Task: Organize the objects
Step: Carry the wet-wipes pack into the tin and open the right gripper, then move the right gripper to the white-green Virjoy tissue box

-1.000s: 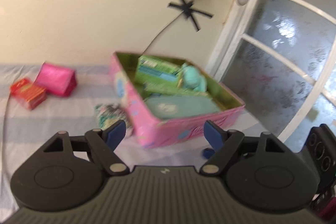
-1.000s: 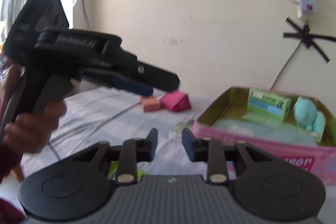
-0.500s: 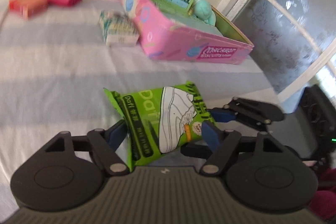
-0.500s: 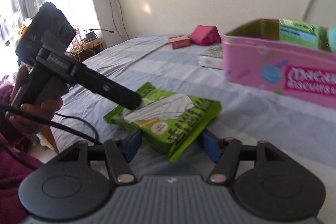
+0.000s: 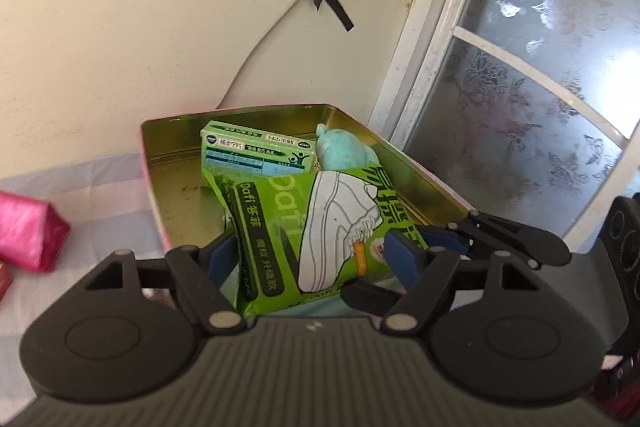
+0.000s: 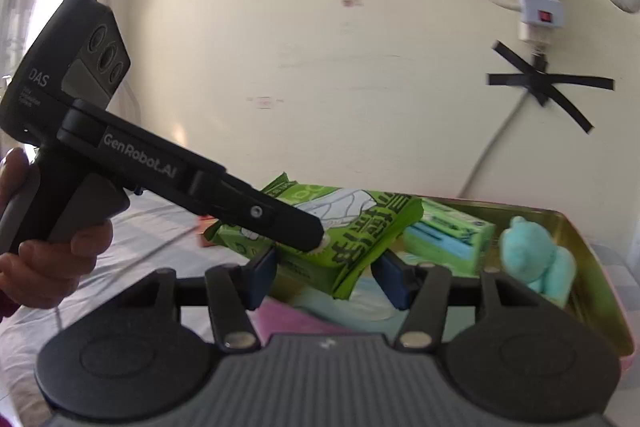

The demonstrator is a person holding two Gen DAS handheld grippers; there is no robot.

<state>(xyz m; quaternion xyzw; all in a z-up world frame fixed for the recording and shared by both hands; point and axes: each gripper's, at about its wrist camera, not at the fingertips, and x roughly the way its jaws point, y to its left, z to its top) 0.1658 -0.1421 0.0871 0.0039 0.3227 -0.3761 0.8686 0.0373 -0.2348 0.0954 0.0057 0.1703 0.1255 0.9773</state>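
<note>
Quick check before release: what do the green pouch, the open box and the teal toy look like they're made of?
Green pouch: thin glossy plastic film, going by its crinkled, crimped edges and sheen. Box: probably painted tin, since the bare gold inner walls reflect and the rim is thin and rolled. Teal toy: soft plush, likely; its surface looks matte and fuzzy, with rounded shapes.

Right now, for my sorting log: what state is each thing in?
green packet, held over the tin by both claws.
pink tin, open, partly filled.
green box, inside tin.
teal plush, inside tin.
pink pouch, outside, on the bed.
left claw, just closed, gripping packet.
right claw, just widened, gripping packet.
</note>
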